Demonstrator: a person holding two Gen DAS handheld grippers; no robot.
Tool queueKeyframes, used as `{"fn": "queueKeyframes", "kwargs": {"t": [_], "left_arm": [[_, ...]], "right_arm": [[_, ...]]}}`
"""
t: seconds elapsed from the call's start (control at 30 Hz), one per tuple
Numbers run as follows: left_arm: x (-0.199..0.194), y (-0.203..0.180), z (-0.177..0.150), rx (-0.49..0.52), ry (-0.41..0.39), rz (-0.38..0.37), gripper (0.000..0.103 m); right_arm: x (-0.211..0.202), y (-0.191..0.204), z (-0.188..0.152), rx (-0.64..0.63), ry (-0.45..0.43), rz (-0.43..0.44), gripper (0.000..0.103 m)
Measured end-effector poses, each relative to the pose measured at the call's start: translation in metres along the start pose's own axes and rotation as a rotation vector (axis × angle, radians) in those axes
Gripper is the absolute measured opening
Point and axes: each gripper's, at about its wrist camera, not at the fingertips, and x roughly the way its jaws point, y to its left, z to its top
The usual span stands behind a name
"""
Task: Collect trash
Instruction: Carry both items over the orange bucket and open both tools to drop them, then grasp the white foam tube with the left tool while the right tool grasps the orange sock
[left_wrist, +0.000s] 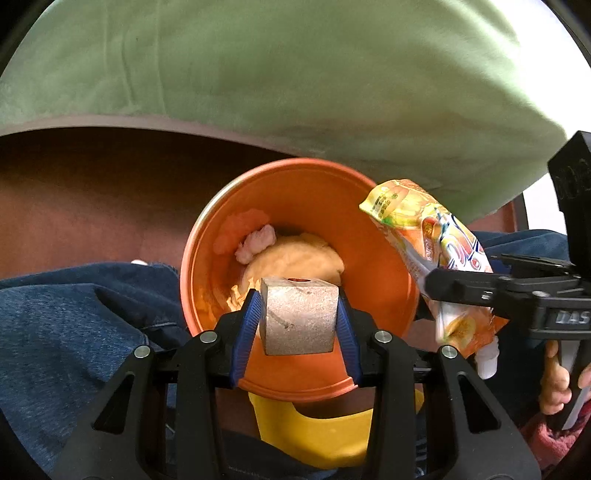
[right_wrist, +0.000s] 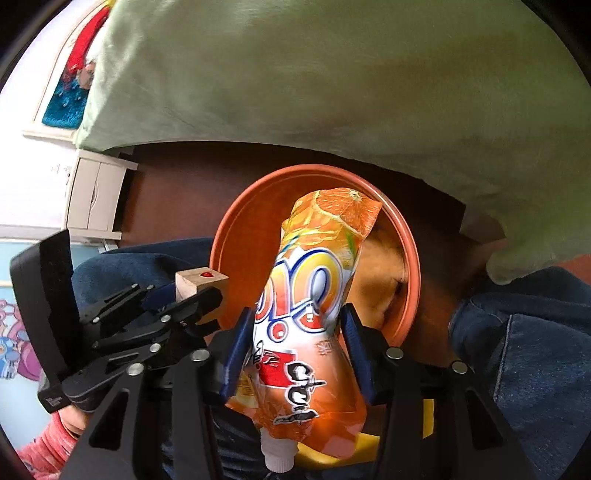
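Observation:
My left gripper (left_wrist: 299, 317) is shut on a small wooden block (left_wrist: 300, 317) and holds it over the near rim of an orange bowl (left_wrist: 314, 181). The bowl holds a crumpled pale wrapper and a pink wad (left_wrist: 256, 243). My right gripper (right_wrist: 299, 343) is shut on an orange juice pouch (right_wrist: 314, 295), spout down, over the same bowl (right_wrist: 236, 251). The pouch also shows at the bowl's right in the left wrist view (left_wrist: 436, 251), and the block at the left in the right wrist view (right_wrist: 192, 282).
A green cushion (left_wrist: 295, 74) lies behind the bowl on a brown surface (left_wrist: 92, 203). Blue denim cloth (left_wrist: 74, 325) lies at the left and right (right_wrist: 535, 350). A yellow object (left_wrist: 314, 432) sits under the bowl. A white cabinet (right_wrist: 96, 192) stands at the far left.

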Motion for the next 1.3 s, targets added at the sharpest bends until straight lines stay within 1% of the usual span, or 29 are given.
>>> {"fn": "queueKeyframes", "kwargs": {"t": [0.03,0.07,0.1,0.17,0.23,0.47,0.67,0.8,0.87,0.93,1.0,1.13,1.27,1.3], "left_arm": [[0.003,0.002,0.001,-0.012,0.009,-0.001,0.052],[0.003,0.004,0.000,-0.021,0.013,-0.001,0.071],[0.003,0.006,-0.001,-0.031,0.006,0.005,0.080],[-0.002,0.008,0.001,-0.029,-0.018,0.023,0.080],[-0.004,0.007,0.002,-0.019,-0.022,0.040,0.080],[-0.005,0.014,0.002,-0.041,-0.031,0.050,0.080],[-0.013,0.011,0.007,-0.027,-0.052,0.056,0.080],[-0.027,0.007,0.014,-0.004,-0.089,0.055,0.080],[-0.040,0.007,0.022,0.009,-0.123,0.047,0.080],[-0.059,0.006,0.035,0.033,-0.179,0.031,0.081],[-0.076,0.008,0.048,0.053,-0.237,0.035,0.080],[-0.113,0.014,0.079,0.064,-0.346,0.050,0.081],[-0.144,0.014,0.119,0.061,-0.434,0.048,0.081],[-0.153,0.011,0.133,0.070,-0.456,0.049,0.081]], "right_arm": [[-0.001,-0.001,0.001,0.013,-0.002,0.007,0.080],[-0.003,-0.001,0.001,0.019,-0.011,0.008,0.080],[-0.006,-0.002,0.002,0.020,-0.022,0.003,0.080],[-0.012,-0.004,0.004,0.029,-0.042,-0.006,0.080],[-0.017,-0.007,0.004,0.047,-0.056,0.000,0.081],[-0.029,-0.011,0.006,0.060,-0.099,-0.005,0.081],[-0.041,-0.001,0.005,0.025,-0.129,-0.012,0.082],[-0.057,0.012,0.006,-0.020,-0.180,-0.025,0.082],[-0.069,0.019,0.008,-0.049,-0.218,-0.034,0.082],[-0.081,0.025,0.009,-0.072,-0.257,-0.042,0.082],[-0.095,0.030,0.011,-0.092,-0.302,-0.043,0.082],[-0.113,0.037,0.013,-0.115,-0.360,-0.038,0.083],[-0.118,0.039,0.014,-0.122,-0.377,-0.029,0.083],[-0.118,0.038,0.014,-0.121,-0.377,-0.026,0.083]]}}
